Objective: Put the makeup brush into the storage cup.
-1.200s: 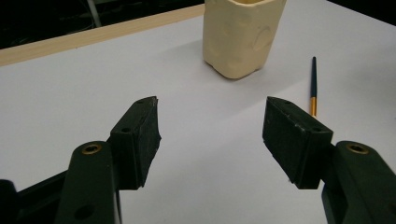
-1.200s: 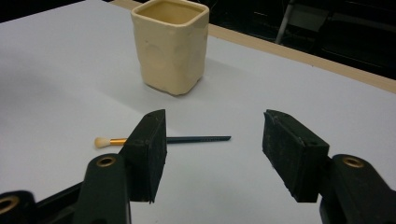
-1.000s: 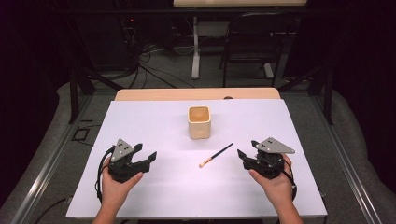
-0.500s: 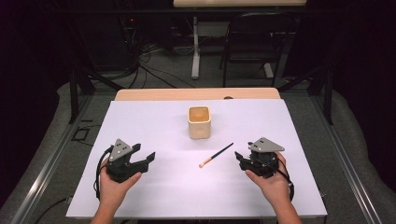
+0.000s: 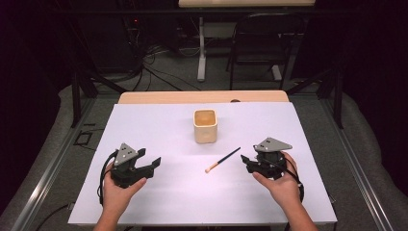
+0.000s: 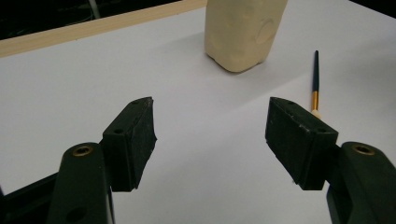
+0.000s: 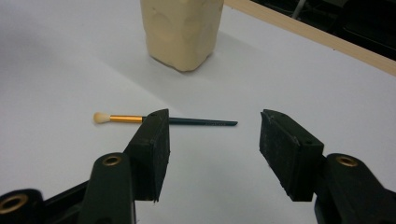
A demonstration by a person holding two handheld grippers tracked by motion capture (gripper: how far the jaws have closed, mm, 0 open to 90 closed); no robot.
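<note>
High view: right gripper (image 5: 247, 161) has slid left toward the brush (image 5: 223, 160) over the last second; jaws spread, tips now just beside the dark handle end, not touching. Left gripper (image 5: 155, 163) has barely moved, jaws spread, holding nothing, well apart from the brush. Brush hasn't shifted: lies flat on the white sheet (image 5: 168, 202), near and right of the cream cup (image 5: 205, 125), bristle end pointing near-left. My read: right hand is lining up a pick, grasp not yet made.

Left gripper view: both jaws wide apart over bare sheet. Cup (image 6: 244, 31) far ahead, brush (image 6: 315, 84) off to the right, beyond the right jaw.

Right gripper view: jaws spread. Brush (image 7: 196, 121) lies crosswise just beyond them, its gold ferrule and pale tip sticking out past the left jaw. Cup (image 7: 182, 28) stands upright beyond it. Gripper needs to advance a bit before closing.

Surface: plain white sheet over a wooden table (image 5: 202, 96), whose far edge is exposed. Room: dark, with a folding chair (image 5: 262, 45), a second table's leg and cables on the floor behind.
</note>
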